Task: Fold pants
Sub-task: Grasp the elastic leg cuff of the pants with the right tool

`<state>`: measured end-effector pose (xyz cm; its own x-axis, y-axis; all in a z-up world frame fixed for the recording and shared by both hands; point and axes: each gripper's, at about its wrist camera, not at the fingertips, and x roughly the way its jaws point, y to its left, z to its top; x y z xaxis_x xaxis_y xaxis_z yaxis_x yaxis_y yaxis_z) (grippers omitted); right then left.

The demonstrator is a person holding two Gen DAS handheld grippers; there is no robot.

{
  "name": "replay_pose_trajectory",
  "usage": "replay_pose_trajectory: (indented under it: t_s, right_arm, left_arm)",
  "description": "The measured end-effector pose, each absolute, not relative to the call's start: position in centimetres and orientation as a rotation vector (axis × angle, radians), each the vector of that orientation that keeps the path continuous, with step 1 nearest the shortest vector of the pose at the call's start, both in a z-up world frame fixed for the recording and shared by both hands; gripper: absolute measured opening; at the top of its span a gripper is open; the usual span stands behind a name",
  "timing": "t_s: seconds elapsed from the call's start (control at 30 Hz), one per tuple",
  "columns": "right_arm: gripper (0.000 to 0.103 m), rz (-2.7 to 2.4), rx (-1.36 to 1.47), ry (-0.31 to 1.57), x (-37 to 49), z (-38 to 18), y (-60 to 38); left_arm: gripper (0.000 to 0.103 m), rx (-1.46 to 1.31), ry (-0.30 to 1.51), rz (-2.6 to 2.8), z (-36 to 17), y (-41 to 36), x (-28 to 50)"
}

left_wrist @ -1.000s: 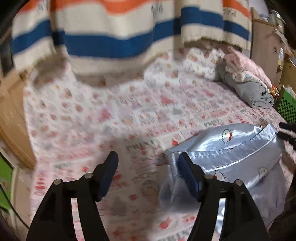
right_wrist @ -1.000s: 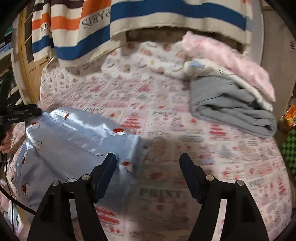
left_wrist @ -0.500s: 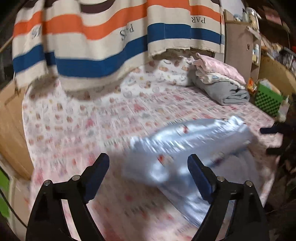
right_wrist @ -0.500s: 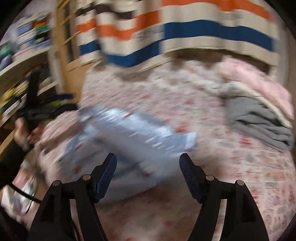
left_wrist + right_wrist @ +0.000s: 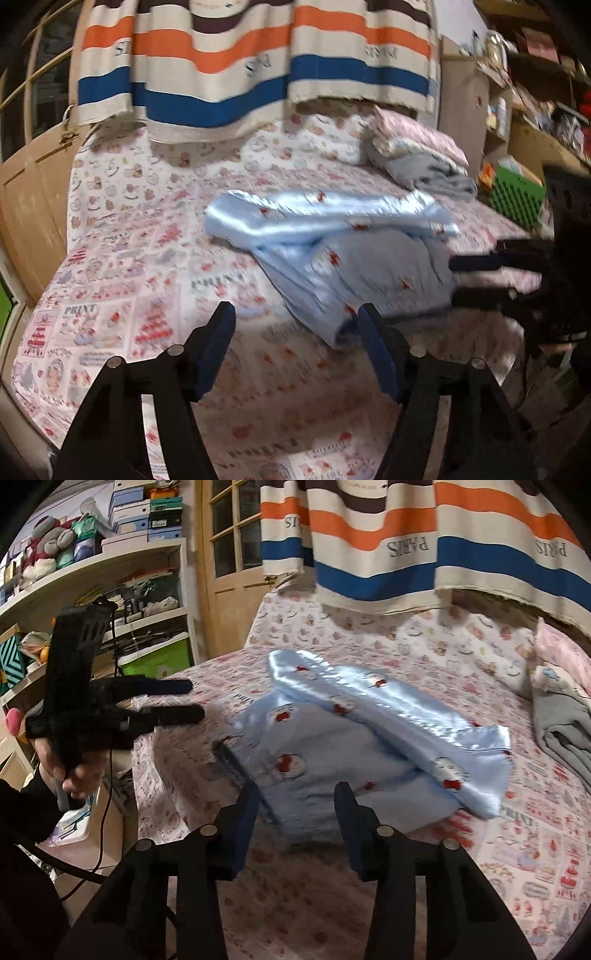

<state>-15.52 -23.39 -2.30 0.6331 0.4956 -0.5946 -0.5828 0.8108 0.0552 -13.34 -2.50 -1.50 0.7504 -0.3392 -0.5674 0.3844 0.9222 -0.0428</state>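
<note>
Pants: I see the shiny light-blue satin pants with small red-and-white cat prints lying on the bed, in the middle of both views. One leg is laid across the rest of the cloth, from about 10 o'clock to 4 o'clock in the right wrist view.

Bed: the bed cover of white and pink printed cotton is under the pants on every side.

Left gripper: my left gripper with black arms and blue pads has its fingers spread wide and holds nothing. It is above the cover, near the lower edge of the pants, at 6 o'clock. In the right wrist view I see it at 9 o'clock, with the hand on its handle.

Right gripper: my right gripper of the same kind is also released, the fingers apart, nothing between them. It is just before the near edge of the pants.

Background: a striped cloth in orange, blue, cream and brown hangs at 12 o'clock. A pile of folded grey and pink clothes sits at 2 o'clock on the bed, well apart from the pants.
</note>
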Motion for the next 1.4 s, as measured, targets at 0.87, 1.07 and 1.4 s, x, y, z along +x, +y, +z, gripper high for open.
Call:
replay_pose_trajectory:
  t_s: [0.87,1.07,1.4]
  right_arm:
    - [0.041,0.731,-0.321,0.697,-13.6,-5.7,-21.1]
    - [0.026,0.740,-0.242,0.733,-12.5,-5.4,-22.0]
    - [0.013,0.722,-0.097,0.721,-9.7,-2.2,-24.9]
  left_arm:
    - [0.013,0.001,0.665,-0.493,-0.6,-5.4,-8.8]
    - [0.013,-0.014,0.669,-0.486,-0.7,-5.1,-8.2]
    - [0.067,0.034,0.555,-0.480,0.8,-4.8,-9.2]
